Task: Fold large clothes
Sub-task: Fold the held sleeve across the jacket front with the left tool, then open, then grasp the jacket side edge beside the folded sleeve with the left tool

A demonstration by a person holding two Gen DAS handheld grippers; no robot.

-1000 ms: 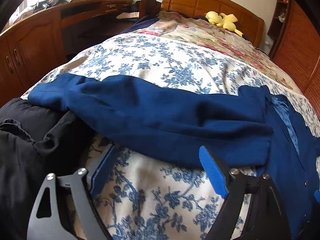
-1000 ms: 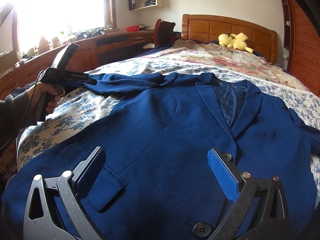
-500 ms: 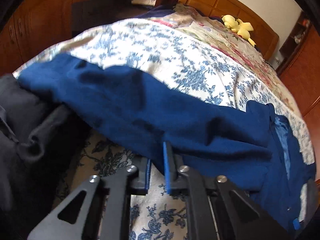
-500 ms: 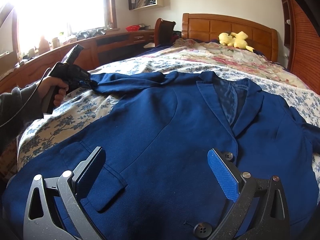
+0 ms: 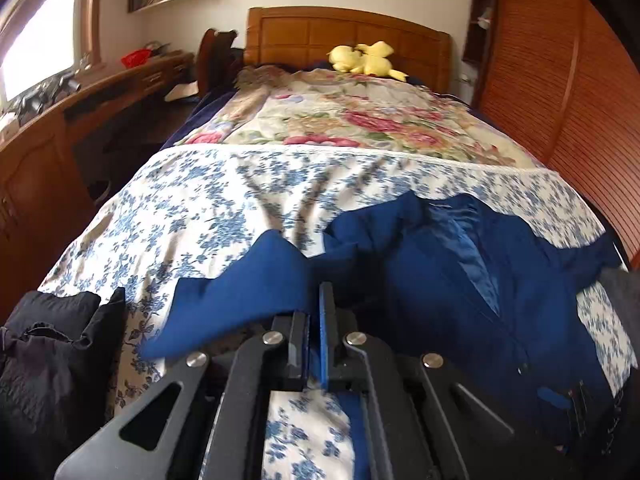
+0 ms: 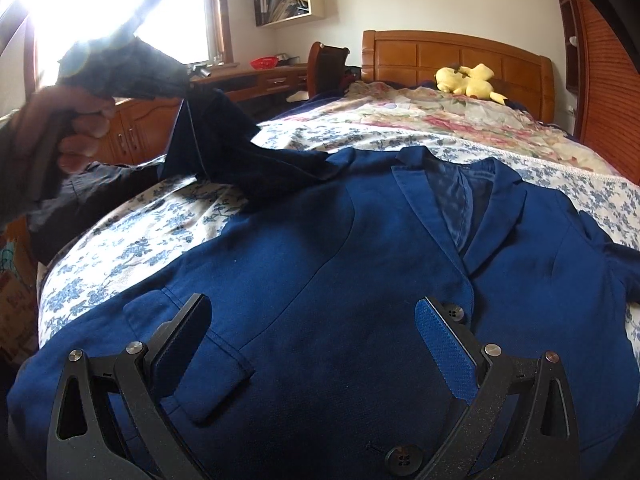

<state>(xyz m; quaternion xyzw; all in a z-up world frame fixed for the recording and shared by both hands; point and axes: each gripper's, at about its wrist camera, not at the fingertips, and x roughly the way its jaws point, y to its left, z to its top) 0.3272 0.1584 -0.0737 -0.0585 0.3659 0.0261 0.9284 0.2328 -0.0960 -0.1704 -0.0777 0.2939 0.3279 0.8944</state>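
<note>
A blue blazer [image 6: 320, 280] lies face up on the bed, lapels toward the headboard. Its left sleeve [image 5: 240, 292] is pinched in my left gripper [image 5: 314, 320], which is shut on the cloth and holds it lifted off the floral sheet. From the right wrist view, that sleeve [image 6: 216, 140] hangs from the left gripper [image 6: 188, 88], gripped by a hand [image 6: 80, 120] high at the left. My right gripper [image 6: 312, 336] hovers open over the blazer's lower front, nothing between its fingers.
A black garment [image 5: 52, 360] is heaped at the bed's left edge. A yellow plush toy [image 5: 364, 62] sits by the wooden headboard [image 6: 460, 56]. A wooden desk [image 5: 100, 88] runs along the left wall, a slatted wardrobe [image 5: 560, 100] along the right.
My left gripper closed on the blazer's sleeve, then rose and swung it up off the bed toward the blazer's body. The right gripper stayed still.
</note>
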